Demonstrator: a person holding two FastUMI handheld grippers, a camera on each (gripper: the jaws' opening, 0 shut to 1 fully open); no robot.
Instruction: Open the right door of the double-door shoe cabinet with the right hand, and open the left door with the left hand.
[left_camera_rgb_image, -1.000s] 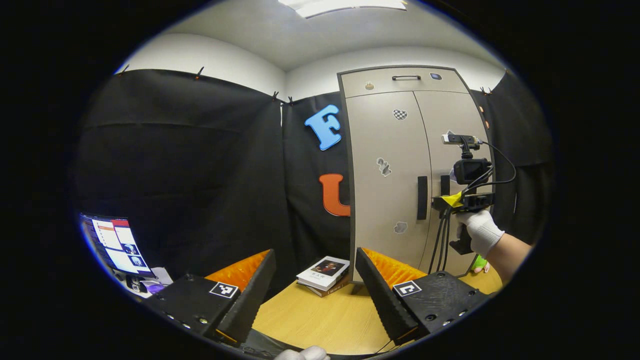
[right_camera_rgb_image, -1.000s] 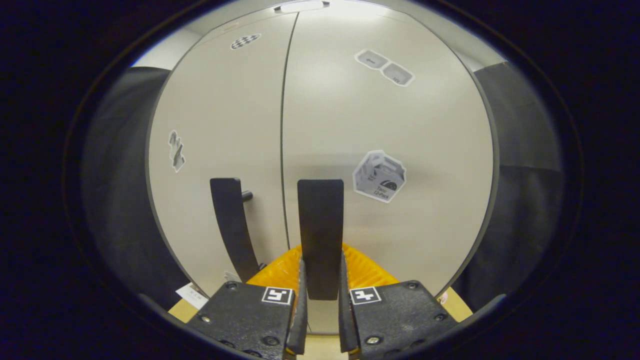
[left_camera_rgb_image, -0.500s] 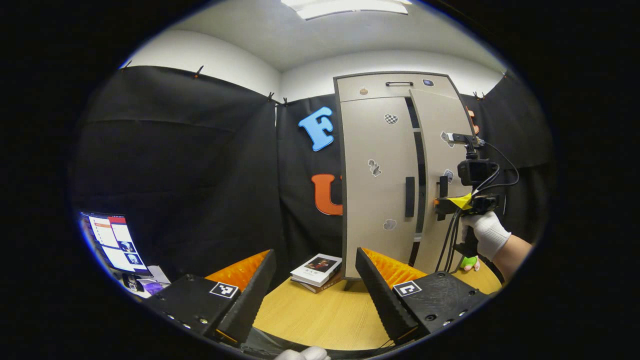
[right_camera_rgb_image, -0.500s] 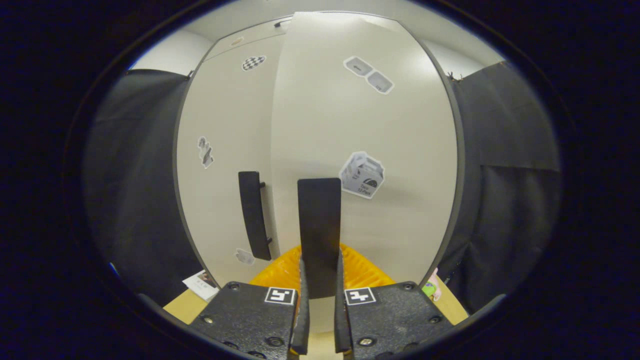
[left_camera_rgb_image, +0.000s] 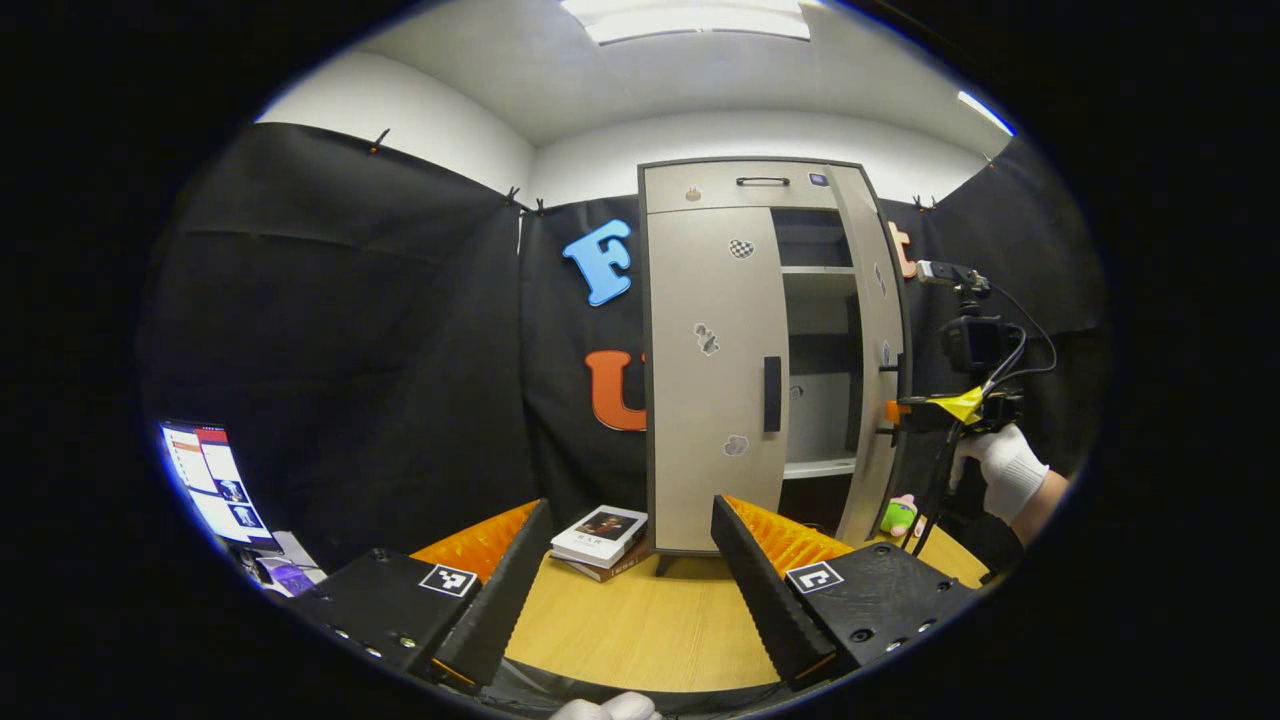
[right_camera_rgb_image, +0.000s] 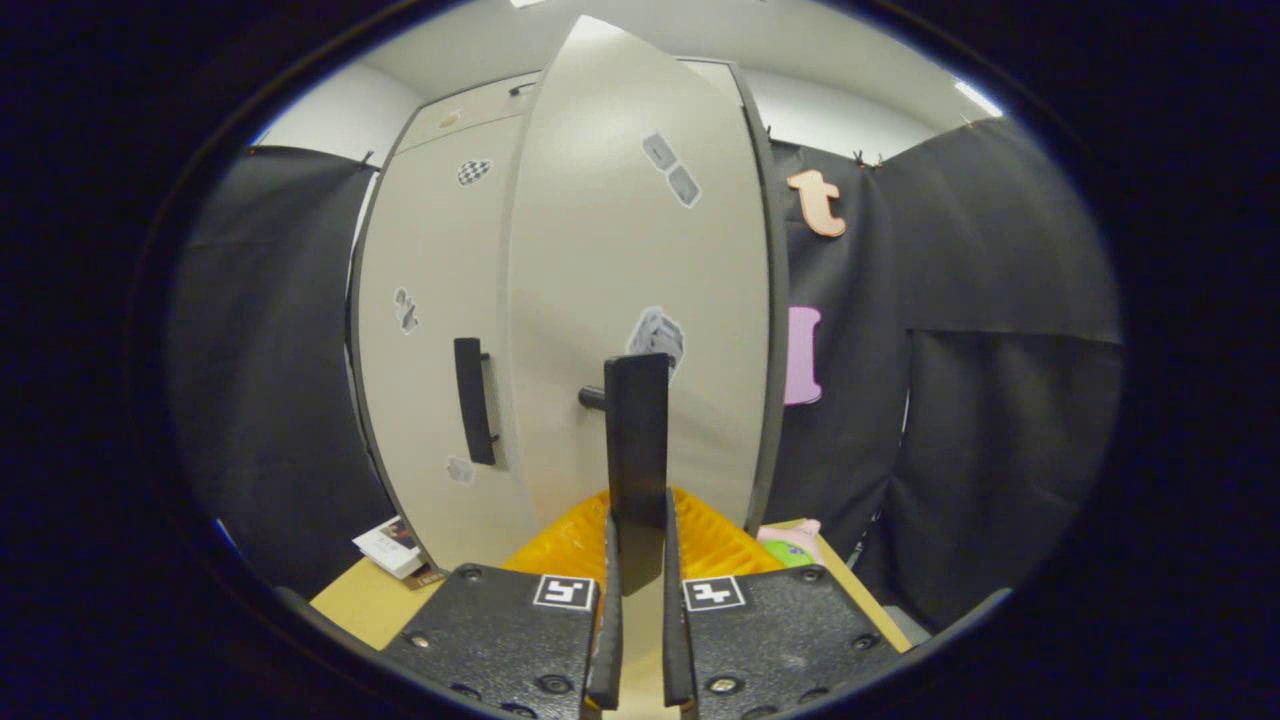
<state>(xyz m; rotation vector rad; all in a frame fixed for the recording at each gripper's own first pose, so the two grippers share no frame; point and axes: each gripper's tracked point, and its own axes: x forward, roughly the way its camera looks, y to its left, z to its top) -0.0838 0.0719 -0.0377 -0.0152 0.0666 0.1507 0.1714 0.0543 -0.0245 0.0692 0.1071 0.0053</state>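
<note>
1. Your left gripper (left_camera_rgb_image: 630, 590) hangs low over the wooden table (left_camera_rgb_image: 640, 640) with its fingers wide apart and nothing between them. It is well apart from the cabinet.

2. Your right gripper (right_camera_rgb_image: 636, 560) is clamped on the right door handle (right_camera_rgb_image: 637, 450). Both fingers press the black vertical bar, which stands upright between them. In the left gripper view, that gripper (left_camera_rgb_image: 900, 412) sits at the edge of the open door, held by your white-gloved hand (left_camera_rgb_image: 1005, 470), with cables hanging below it.

3. A stack of books (left_camera_rgb_image: 598, 532) lies on the table just beside the cabinet's left front corner.

4. A small green and pink toy (left_camera_rgb_image: 898, 515) sits on the table near the foot of the open right door.

5. The shoe cabinet (left_camera_rgb_image: 750, 180) stands upright at the back of the table, against the black cloth wall.

6. The right door (right_camera_rgb_image: 630, 250) is swung outward, well off the frame. Pale shelves (left_camera_rgb_image: 815, 300) show in the opening behind it.

7. The left door (left_camera_rgb_image: 705, 400) is flat and closed. Its black handle (left_camera_rgb_image: 771, 394) is untouched at the inner edge. Small stickers dot both doors.

8. A drawer front with a dark pull (left_camera_rgb_image: 762, 181) runs across the top of the cabinet.

9. A lit screen (left_camera_rgb_image: 210, 480) stands at the far left of the left gripper view.
</note>
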